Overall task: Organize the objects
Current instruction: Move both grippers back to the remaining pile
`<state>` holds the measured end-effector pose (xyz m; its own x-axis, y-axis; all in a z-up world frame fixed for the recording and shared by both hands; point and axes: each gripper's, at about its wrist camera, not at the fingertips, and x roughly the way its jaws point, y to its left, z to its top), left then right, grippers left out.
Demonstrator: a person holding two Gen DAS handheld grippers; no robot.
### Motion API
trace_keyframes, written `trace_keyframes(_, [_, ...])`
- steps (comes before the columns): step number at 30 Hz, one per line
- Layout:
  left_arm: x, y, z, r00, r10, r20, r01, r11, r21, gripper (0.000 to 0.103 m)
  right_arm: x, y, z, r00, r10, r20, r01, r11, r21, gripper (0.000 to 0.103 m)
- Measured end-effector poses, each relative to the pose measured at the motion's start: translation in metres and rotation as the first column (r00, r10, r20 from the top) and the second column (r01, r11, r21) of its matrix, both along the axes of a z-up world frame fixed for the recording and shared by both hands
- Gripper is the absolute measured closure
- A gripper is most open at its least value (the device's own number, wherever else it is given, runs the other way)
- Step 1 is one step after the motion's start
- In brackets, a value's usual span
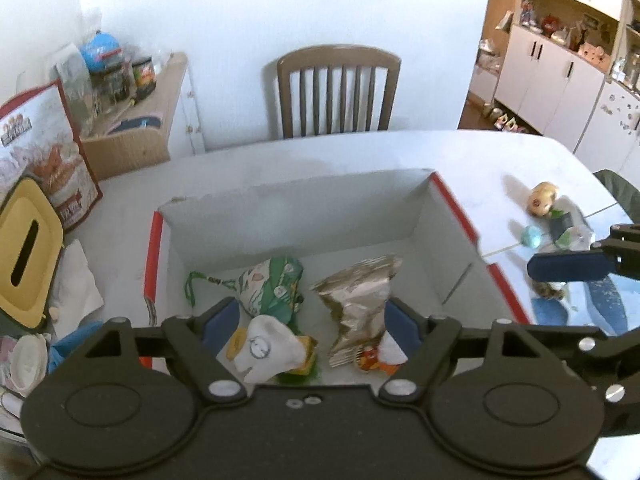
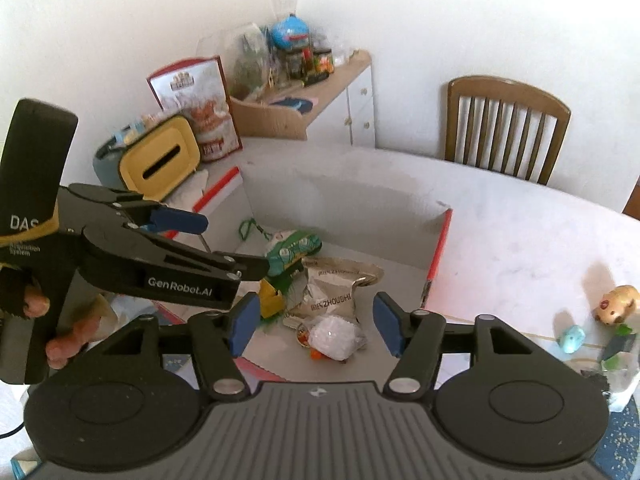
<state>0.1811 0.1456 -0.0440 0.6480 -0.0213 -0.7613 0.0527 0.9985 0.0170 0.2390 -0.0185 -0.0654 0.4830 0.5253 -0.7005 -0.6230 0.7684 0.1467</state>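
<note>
A white cardboard box with red edges (image 1: pixel 452 204) lies open on the table. Inside it are a green patterned pouch (image 1: pixel 272 288), a crumpled silver foil packet (image 1: pixel 356 300), a white tooth-shaped plush (image 1: pixel 264 348) and a small orange-and-white toy (image 1: pixel 384 354). My left gripper (image 1: pixel 310 324) hovers open over the box's near part, nothing between its pads. My right gripper (image 2: pixel 316 324) is open too, above the foil packet (image 2: pixel 332 292) and a white wrapped item (image 2: pixel 334 336). A hand holds the left gripper (image 2: pixel 234 244) at the box's left side.
Right of the box lie a tan dog figurine (image 2: pixel 616 304), a teal trinket (image 2: pixel 572 338) and a dark item with green bits (image 2: pixel 618 346). A yellow tissue box (image 1: pixel 28 252) and a snack bag (image 1: pixel 48 152) stand left. A wooden chair (image 1: pixel 338 92) faces the far edge.
</note>
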Motion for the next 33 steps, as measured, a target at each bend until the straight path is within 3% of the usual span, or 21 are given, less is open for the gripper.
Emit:
trace_keyframes(9, [-0.028,-0.029,0.029,0.993,-0.036,0.111,0.034,0.999,0.021,0.016,-0.022,-0.04,0.021,0.998,-0.039,0.052,0.036,0.998,0.047,0.037])
trace_keyframes(12, [-0.034,-0.038,0.033,0.992,-0.041,0.119,0.04,0.999,0.006,0.015,-0.029,-0.058,0.025,0.997,-0.052,0.059,0.047,0.996,0.074,0.031])
trace_keyframes(21, [-0.048,-0.083,0.037,0.989,-0.062,0.134,0.062,0.998,0.001,0.009,-0.042,-0.111,0.03,0.995,-0.08,0.065,0.071,0.988,0.135,0.026])
trace_keyframes(33, [-0.051,-0.155,0.036,0.986,-0.086,0.145,0.089,0.996,-0.016,0.001,-0.026,-0.187,0.028,0.992,-0.117,0.045,0.108,0.981,0.16,0.02])
